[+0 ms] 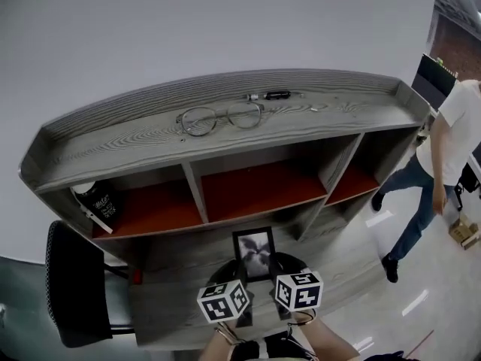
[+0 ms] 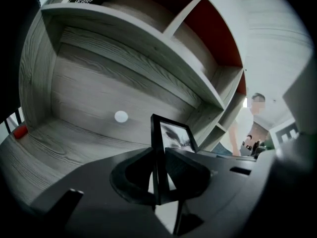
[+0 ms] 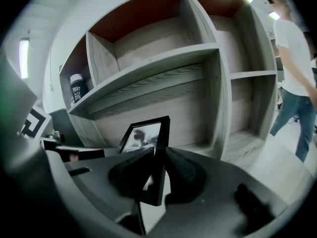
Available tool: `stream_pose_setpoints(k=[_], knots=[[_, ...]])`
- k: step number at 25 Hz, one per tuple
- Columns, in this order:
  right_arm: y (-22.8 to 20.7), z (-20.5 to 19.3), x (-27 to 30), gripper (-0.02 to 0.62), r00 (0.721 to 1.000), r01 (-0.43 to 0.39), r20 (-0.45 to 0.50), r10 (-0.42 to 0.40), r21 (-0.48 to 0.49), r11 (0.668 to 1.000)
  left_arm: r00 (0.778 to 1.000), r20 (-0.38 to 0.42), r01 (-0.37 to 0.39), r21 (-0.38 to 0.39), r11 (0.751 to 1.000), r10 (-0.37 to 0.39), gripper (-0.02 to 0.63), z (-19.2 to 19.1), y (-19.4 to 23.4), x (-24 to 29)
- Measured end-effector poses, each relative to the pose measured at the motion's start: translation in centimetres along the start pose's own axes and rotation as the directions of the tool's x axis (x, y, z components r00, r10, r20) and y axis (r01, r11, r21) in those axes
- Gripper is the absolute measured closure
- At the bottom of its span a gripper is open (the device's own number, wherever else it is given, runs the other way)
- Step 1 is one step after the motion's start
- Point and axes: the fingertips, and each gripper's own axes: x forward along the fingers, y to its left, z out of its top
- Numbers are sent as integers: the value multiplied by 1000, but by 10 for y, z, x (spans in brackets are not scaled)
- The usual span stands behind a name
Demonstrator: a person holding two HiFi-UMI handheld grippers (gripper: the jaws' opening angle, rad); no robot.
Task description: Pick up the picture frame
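Picture frame (image 1: 255,253), black w/ a b&w print, is held upright in front of the lower open bay of the shelf unit (image 1: 225,138), about mid-width, print side toward the person holding it. Left gripper (image 2: 158,173) has its jaws clamped on the frame's left rail, low down, one pad on each face. Right gripper (image 3: 159,175) is clamped the same way on the right rail, so the frame sits between the two, w/ their marker cubes (image 1: 223,301) side by side just below it in the head view. Behind the frame is the bay's grey wood back panel, w/ a small white round dot (image 2: 121,116) on it left of the frame. A small red thing (image 2: 20,131) sits at the left front corner of the bay's bottom board. Above the bay runs a row of 3 compartments w/ red backs. A dark bottle (image 1: 98,200) w/ white lettering & a white cap is at the left end of the left one. On the unit's top board, a pair of wire-rim glasses (image 1: 218,117) lies near the middle, lenses side by side. A short dark pen-like item (image 1: 272,95) lies nearer the back edge, right of centre; can't tell exactly what it is. A black chair back (image 1: 71,292) stands off the unit's left front corner. Past the right end, on the pale glossy floor (image 1: 391,307), a person (image 1: 443,164) in a white top & blue jeans is standing, well apart from the frame.
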Motion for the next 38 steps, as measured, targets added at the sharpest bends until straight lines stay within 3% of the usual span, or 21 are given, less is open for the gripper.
stream_pose_setpoints(k=[8, 25, 38], knots=[[13, 26, -26, 509, 998, 2, 70, 0, -31, 1000, 998, 62, 31, 40, 999, -33, 526, 23, -18, -24], [4, 52, -85, 509, 983, -80, 157, 91, -71, 994, 985, 175, -25, 87, 996, 10, 526, 31, -77, -62], [25, 88, -137, 509, 939, -172, 275, 205, -140, 975, 937, 347, -77, 148, 986, 21, 526, 58, -116, -117]])
